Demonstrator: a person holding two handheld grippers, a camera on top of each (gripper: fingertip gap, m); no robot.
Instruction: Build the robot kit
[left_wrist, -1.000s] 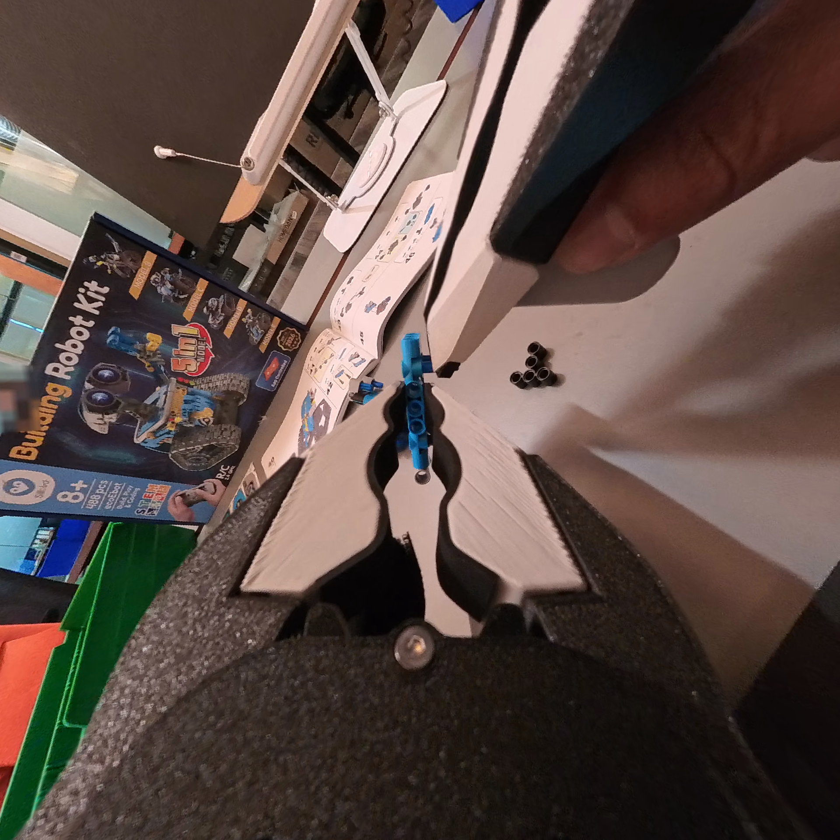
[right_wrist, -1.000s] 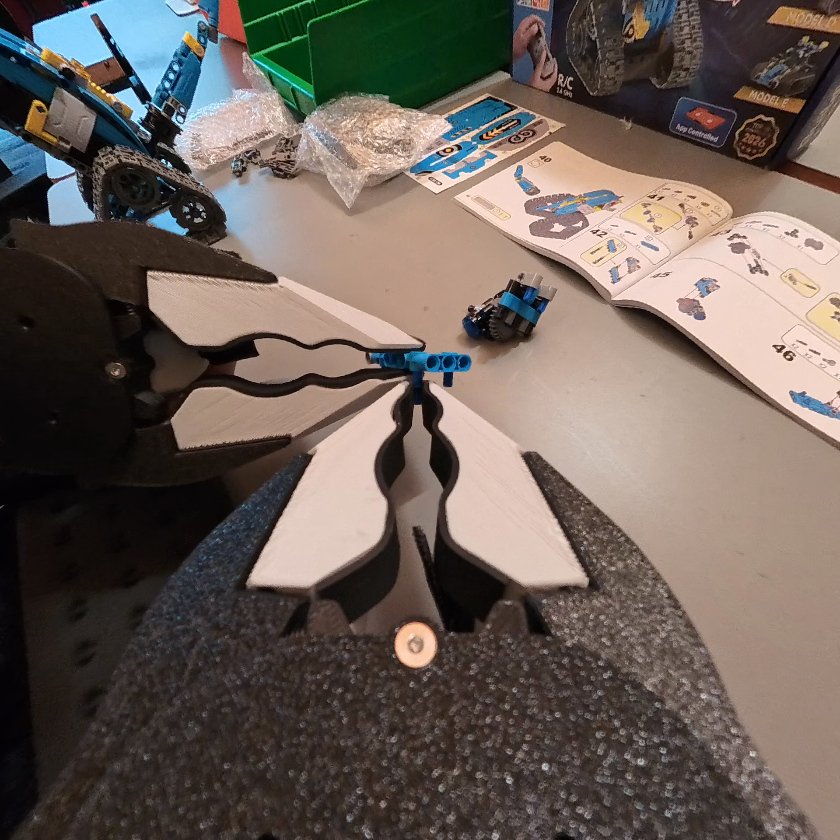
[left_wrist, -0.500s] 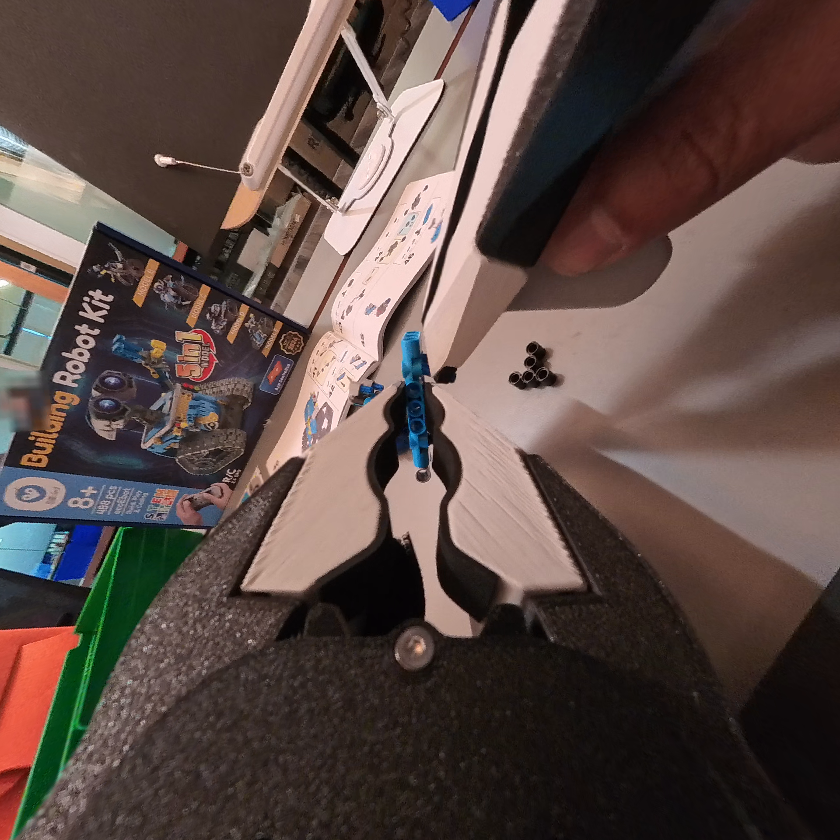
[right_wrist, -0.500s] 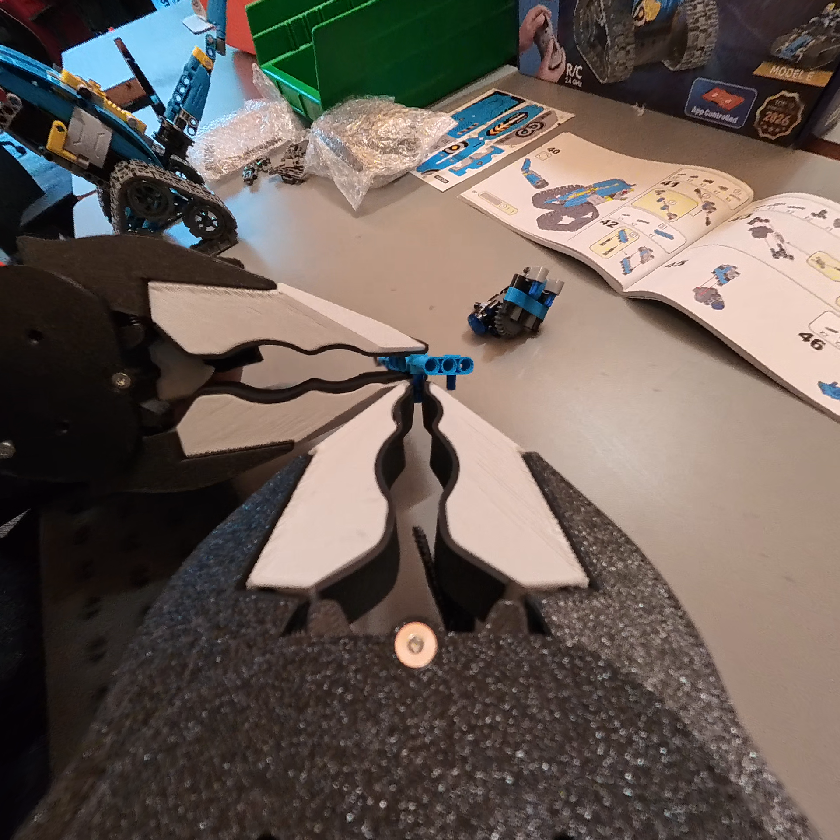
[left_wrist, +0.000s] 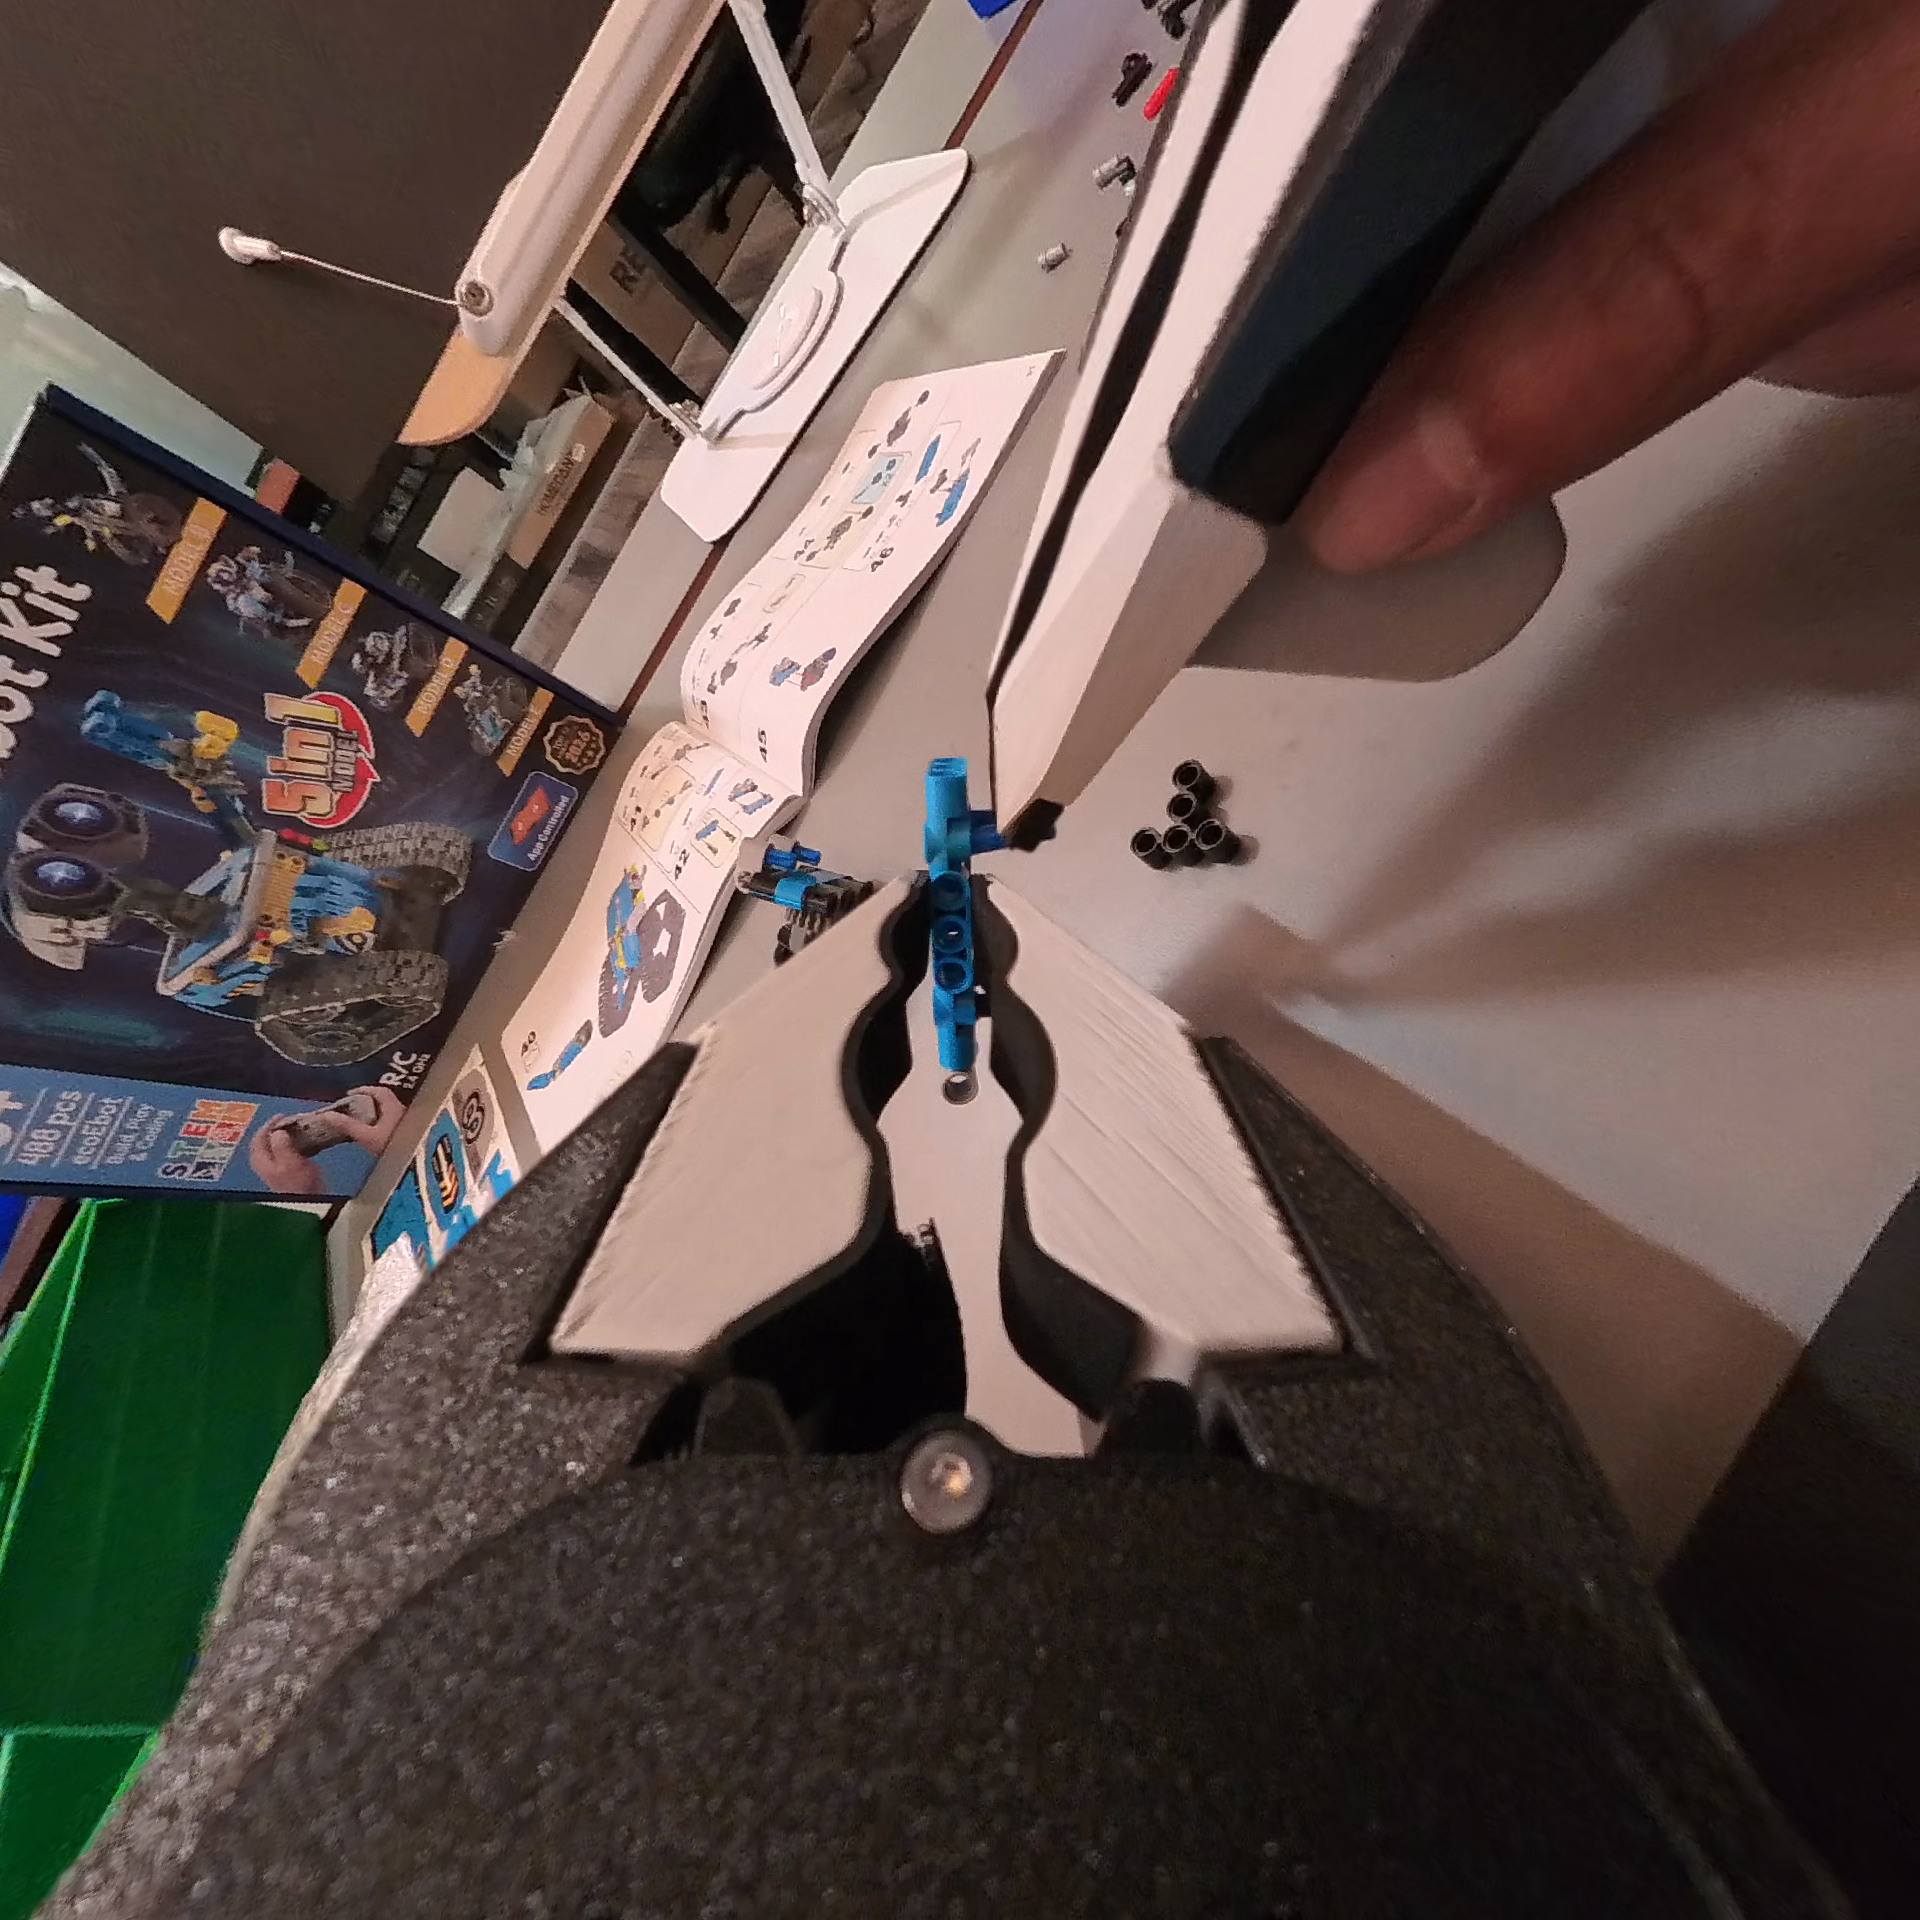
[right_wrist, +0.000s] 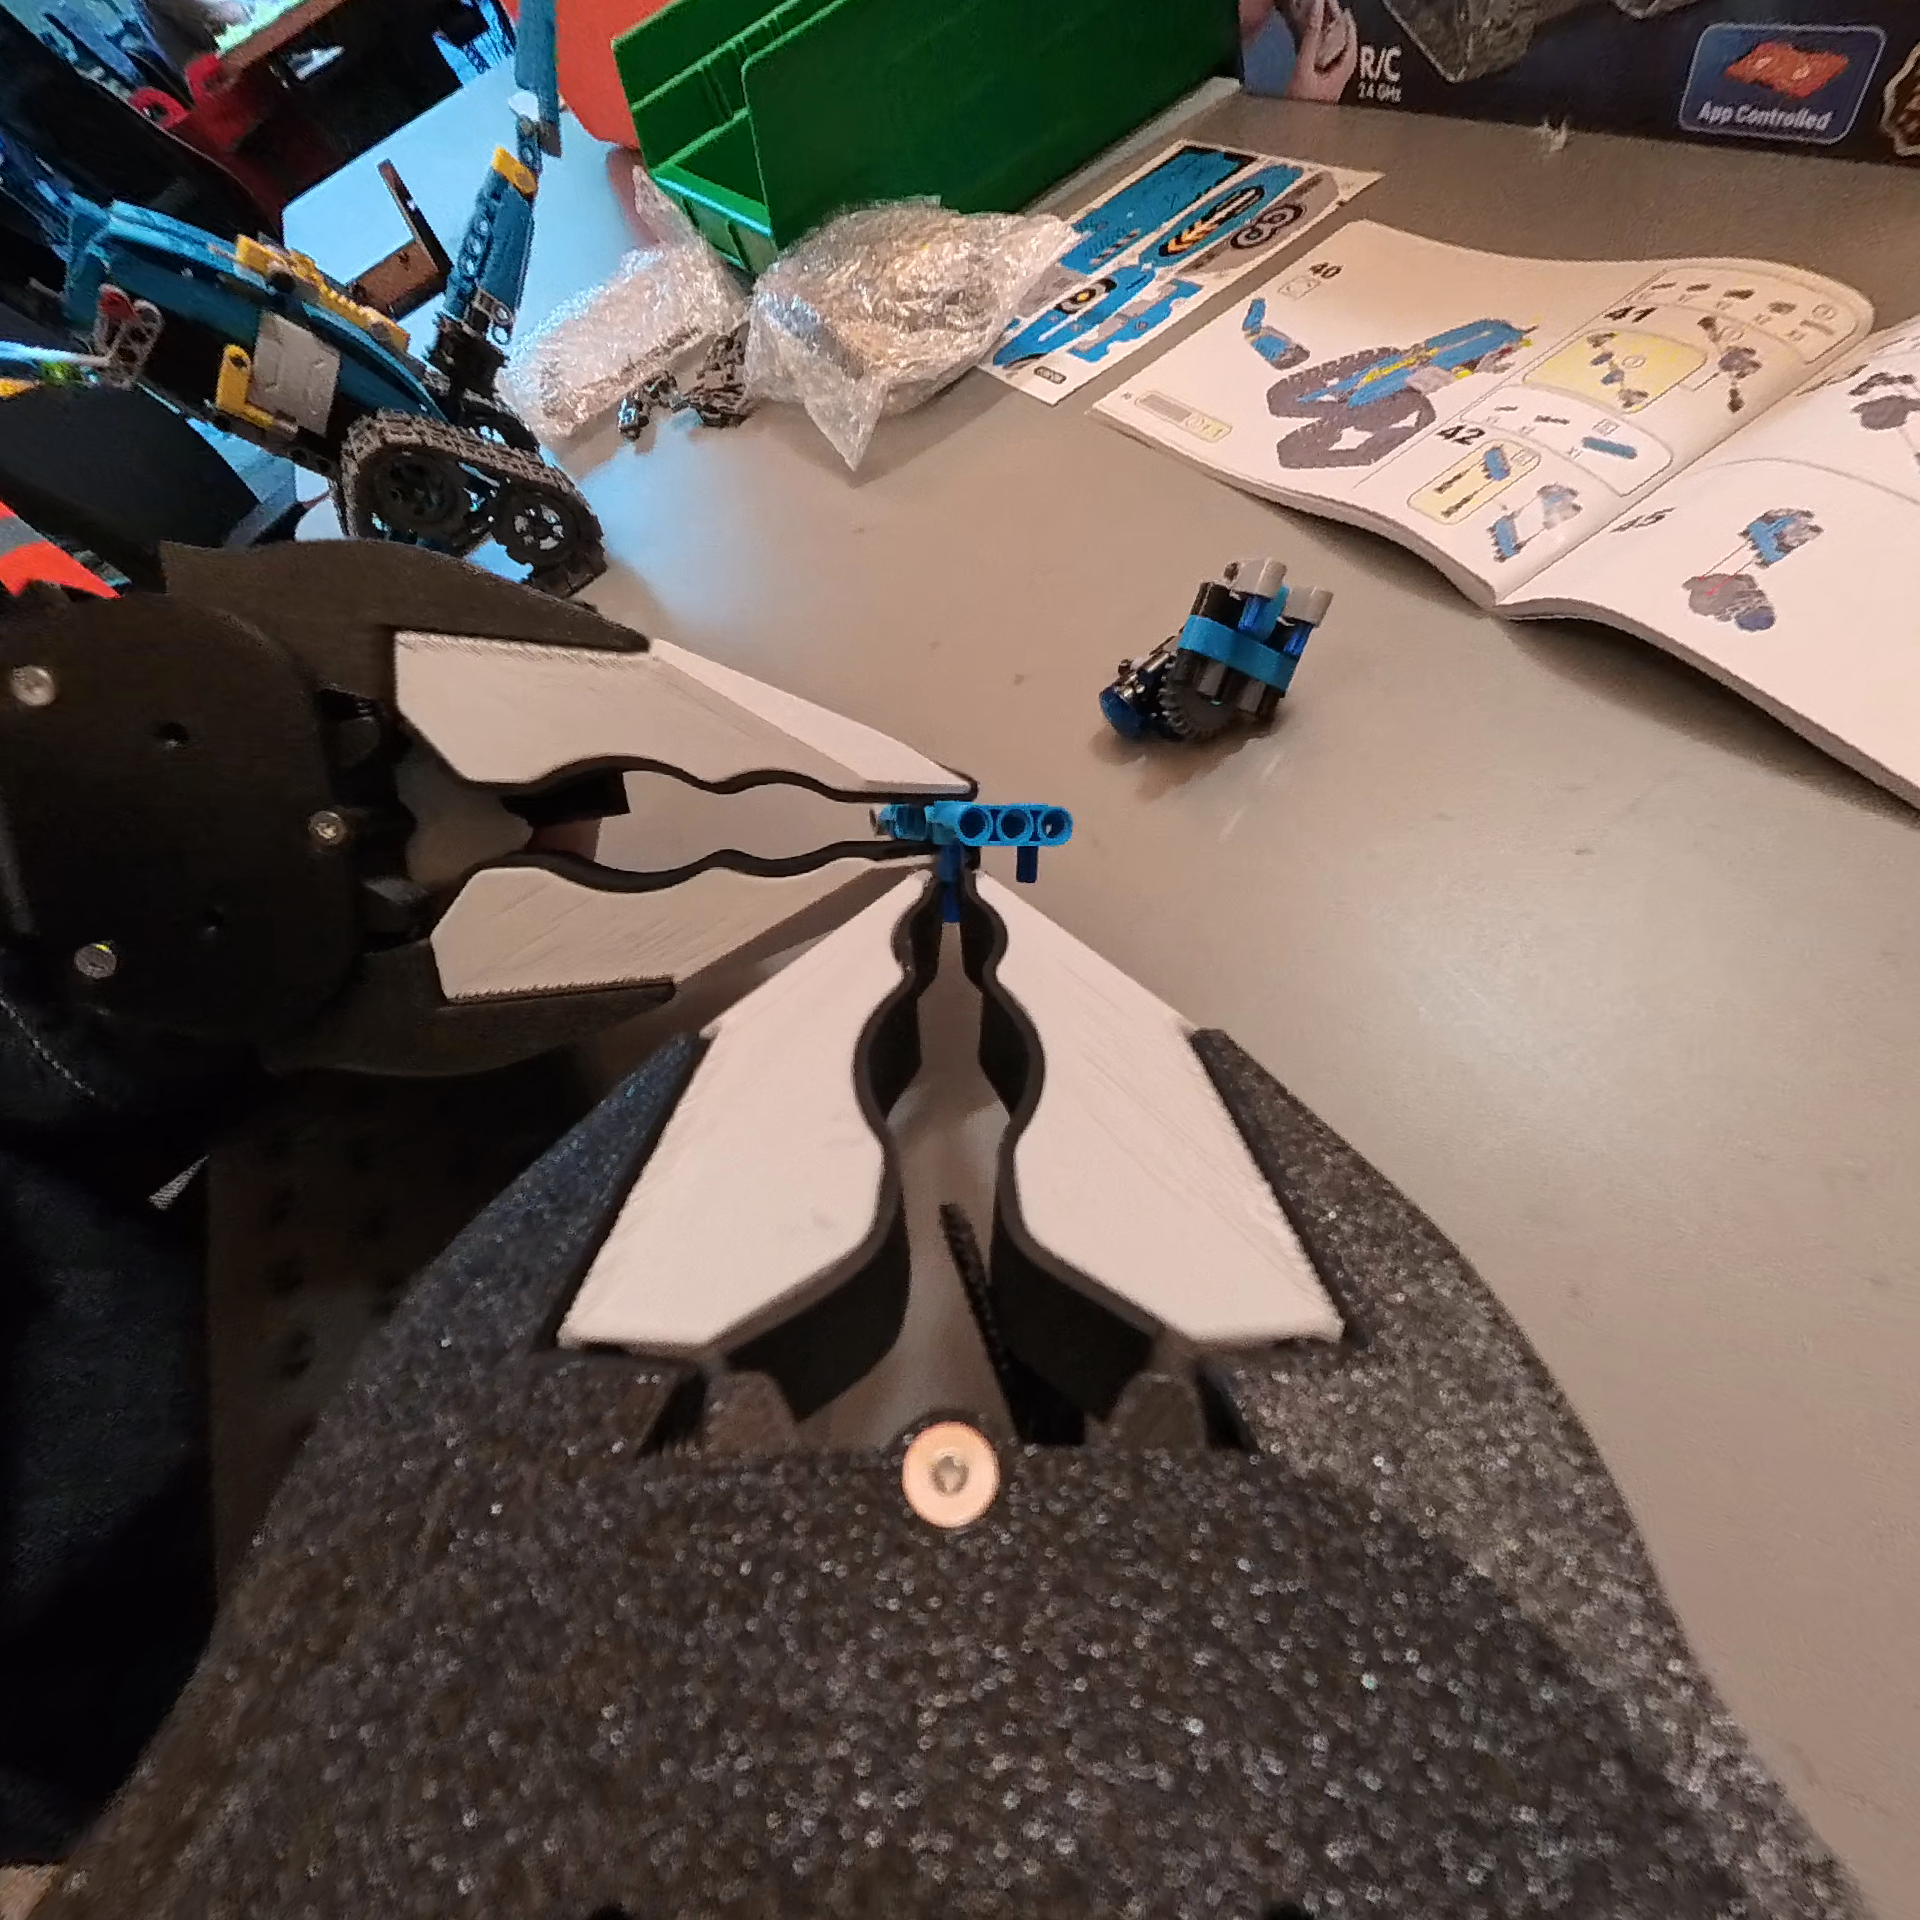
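My left gripper (left_wrist: 951, 888) is shut on a short blue beam with holes (left_wrist: 951, 935) and holds it above the grey table (left_wrist: 1455, 935). My right gripper (right_wrist: 951, 883) is shut on a small blue pin (right_wrist: 951, 899) that meets the underside of that beam (right_wrist: 1003, 826). The two grippers meet at right angles. In the right wrist view the left gripper (right_wrist: 920, 826) comes in from the left. In the left wrist view the right gripper (left_wrist: 1023, 826) comes in from the upper right, with a person's finger (left_wrist: 1558, 364) on it.
A small blue and black wheel assembly (right_wrist: 1210, 670) lies on the table beyond the grippers. An open instruction booklet (right_wrist: 1558, 416), a sticker sheet (right_wrist: 1174, 260), plastic bags (right_wrist: 883, 312), a tracked model (right_wrist: 364, 416), a green bin (right_wrist: 883, 104), a kit box (left_wrist: 260, 779) and black bushes (left_wrist: 1190, 831) surround them. Both grippers' tips are close together, under 4 cm apart. Left tips and right tips are each some 35 centimeters from the tracked model (right_wrist: 364, 416).
Both grippers keep their hold on the blue parts. The joined pair has drifted slightly, so the table things slide a little in both views.
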